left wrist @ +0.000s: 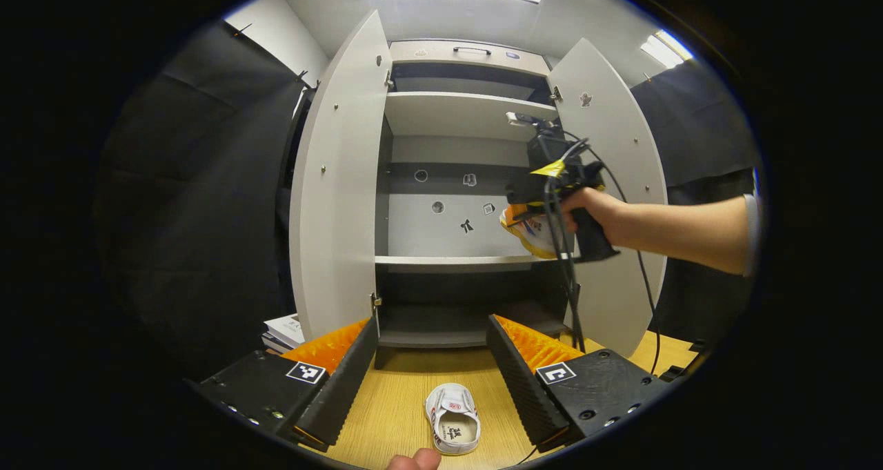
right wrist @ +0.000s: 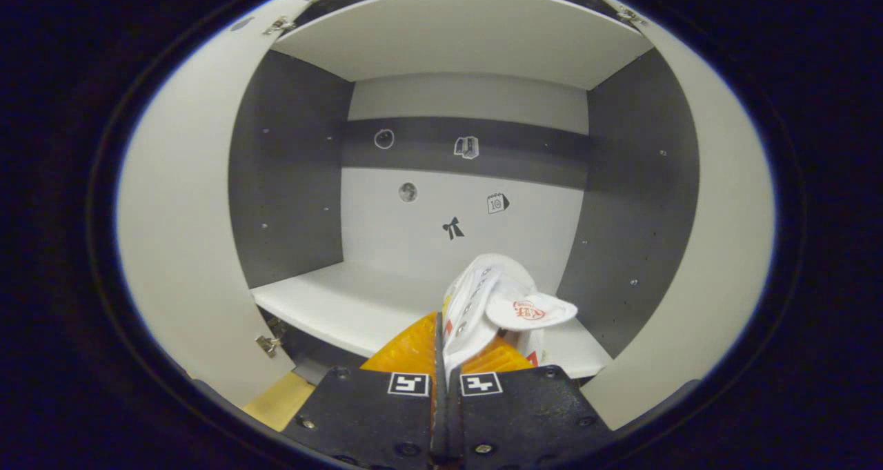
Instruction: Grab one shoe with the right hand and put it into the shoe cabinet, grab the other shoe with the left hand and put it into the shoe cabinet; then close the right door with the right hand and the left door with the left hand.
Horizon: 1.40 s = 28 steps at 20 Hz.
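Held shoe (right wrist: 483,304): pinched by its upper edge in the right gripper (right wrist: 441,359), whose fingers are pressed nearly together on it; it hangs just above the front right part of the middle shelf (right wrist: 331,304).
Second shoe (left wrist: 452,418): upright on the table (left wrist: 400,401), near the table's front edge, well short of the cabinet.
Left gripper (left wrist: 432,380): fingers spread wide, holding nothing, hovering over the table with the second shoe between and below them.
Cabinet (left wrist: 459,49): both doors wide open; left door (left wrist: 338,180) and right door (left wrist: 607,145) stand clear of the opening.
Step, as judged: first shoe about to be set down; second shoe and both doors remain.
Risk: the grip is on thin fabric only, so the shoe may swing, tip on release, or land at the shelf's front edge and fall out.
Risk: a shoe left overhanging the edge would block the right door from closing.
Risk: the trailing cable (left wrist: 566,277) could snag the right door.
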Available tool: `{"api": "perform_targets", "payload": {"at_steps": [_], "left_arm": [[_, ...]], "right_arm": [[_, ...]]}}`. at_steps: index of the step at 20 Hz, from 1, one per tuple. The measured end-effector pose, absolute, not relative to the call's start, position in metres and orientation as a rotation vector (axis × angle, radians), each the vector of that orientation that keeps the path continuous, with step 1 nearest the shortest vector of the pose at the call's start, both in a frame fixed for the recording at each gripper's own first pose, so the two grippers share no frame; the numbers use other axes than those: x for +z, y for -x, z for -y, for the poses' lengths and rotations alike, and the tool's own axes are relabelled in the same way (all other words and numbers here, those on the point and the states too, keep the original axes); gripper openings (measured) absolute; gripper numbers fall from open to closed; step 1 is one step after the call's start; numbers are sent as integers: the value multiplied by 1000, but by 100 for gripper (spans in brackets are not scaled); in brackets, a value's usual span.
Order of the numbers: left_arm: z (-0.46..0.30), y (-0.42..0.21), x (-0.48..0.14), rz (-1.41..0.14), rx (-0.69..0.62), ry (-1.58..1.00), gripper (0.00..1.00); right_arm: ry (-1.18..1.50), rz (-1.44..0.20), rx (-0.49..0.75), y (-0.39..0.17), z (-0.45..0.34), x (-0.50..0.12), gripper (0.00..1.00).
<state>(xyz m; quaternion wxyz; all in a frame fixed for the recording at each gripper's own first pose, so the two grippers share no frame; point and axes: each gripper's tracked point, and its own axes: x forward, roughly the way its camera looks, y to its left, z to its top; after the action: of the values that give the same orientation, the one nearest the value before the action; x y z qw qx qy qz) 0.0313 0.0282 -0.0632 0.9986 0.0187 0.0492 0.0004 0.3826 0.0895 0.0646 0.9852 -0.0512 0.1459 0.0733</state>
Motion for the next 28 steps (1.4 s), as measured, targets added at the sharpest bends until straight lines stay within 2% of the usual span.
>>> {"api": "perform_targets", "payload": {"at_steps": [7,10,16,19,20,21,22,23,24,28], "left_arm": [[-34,-34,-68,-110,18,-53,95],[-37,-36,-71,-121,23,-56,95],[-41,-35,-76,-137,33,-59,95],[-44,-32,-76,-135,40,-64,95],[-44,-31,-76,-135,41,-64,95],[-45,-31,-74,-132,44,-65,95],[-46,-30,-73,-127,44,-64,95],[-44,-30,-72,-124,41,-62,95],[-44,-30,-71,-121,37,-62,95],[-37,-29,-67,-103,20,-49,95]], "right_arm": [[215,-439,84,-468,-80,44,4],[260,-543,100,-476,-83,20,3],[267,-625,100,-485,-93,-2,6],[288,-624,68,-484,-93,0,13],[294,-625,63,-484,-93,0,17],[295,-617,61,-481,-94,5,25],[295,-608,63,-479,-94,10,25],[302,-597,55,-473,-90,17,33],[297,-580,57,-467,-89,25,27],[248,-462,87,-428,-81,71,27]]}}
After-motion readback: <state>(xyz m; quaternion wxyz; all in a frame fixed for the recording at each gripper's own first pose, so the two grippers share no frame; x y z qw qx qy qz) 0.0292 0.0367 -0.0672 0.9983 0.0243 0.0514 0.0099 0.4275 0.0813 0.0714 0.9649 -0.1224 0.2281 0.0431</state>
